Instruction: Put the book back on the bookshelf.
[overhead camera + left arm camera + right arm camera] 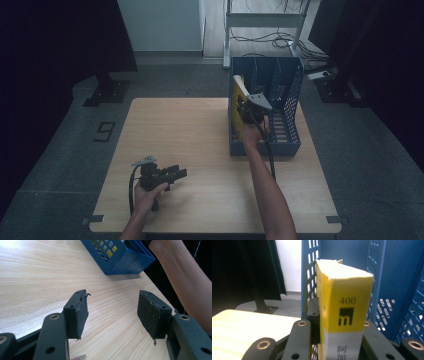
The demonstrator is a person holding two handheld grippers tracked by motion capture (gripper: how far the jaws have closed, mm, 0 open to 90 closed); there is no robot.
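A thick yellow book (342,310) with a white lower spine stands upright between the jaws of my right gripper (339,327), which is shut on it. In the high view the book (238,107) is held in the leftmost slot of the blue file rack (287,107), against its left wall, with the right gripper (250,111) just in front. My left gripper (170,175) rests low over the table's near left part, and in the left gripper view its jaws (112,312) stand open with only bare wood between the pads.
The wooden table (190,145) has free room left of the rack. The rack's perforated blue dividers (382,290) rise close to the right of the book. Dark curtains, a stand base (107,92) and floor cables lie beyond the table.
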